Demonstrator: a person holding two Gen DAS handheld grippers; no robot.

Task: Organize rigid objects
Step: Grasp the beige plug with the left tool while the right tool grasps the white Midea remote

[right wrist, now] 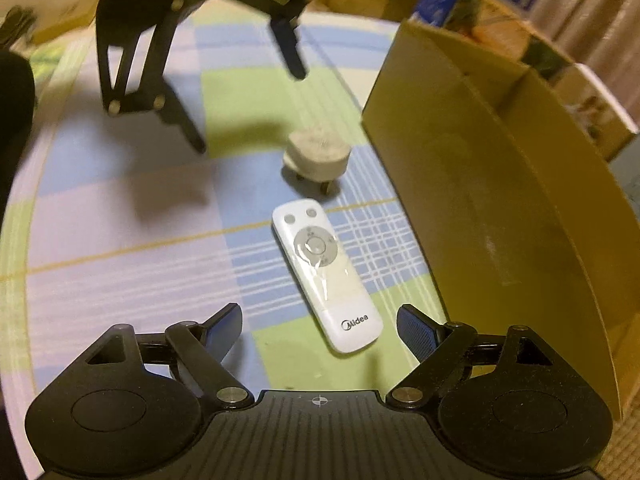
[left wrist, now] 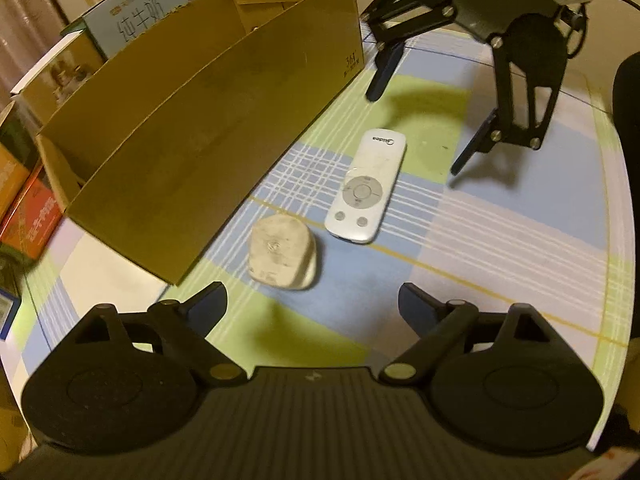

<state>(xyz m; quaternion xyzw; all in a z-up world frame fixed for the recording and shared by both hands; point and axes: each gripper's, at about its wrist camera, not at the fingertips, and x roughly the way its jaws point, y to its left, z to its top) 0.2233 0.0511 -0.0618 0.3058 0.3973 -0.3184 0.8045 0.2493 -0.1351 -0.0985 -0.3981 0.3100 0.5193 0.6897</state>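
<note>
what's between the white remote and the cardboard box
Nothing: only bare checked tablecloth lies between the white remote and the cardboard box, clearest in the right wrist view. The white plug adapter sits beyond the remote's button end.

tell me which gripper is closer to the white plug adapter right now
Left. The left gripper hangs open just short of the plug adapter, which lies right ahead of its fingertips. The right gripper is open over the remote's logo end, with the adapter beyond the remote.
</note>
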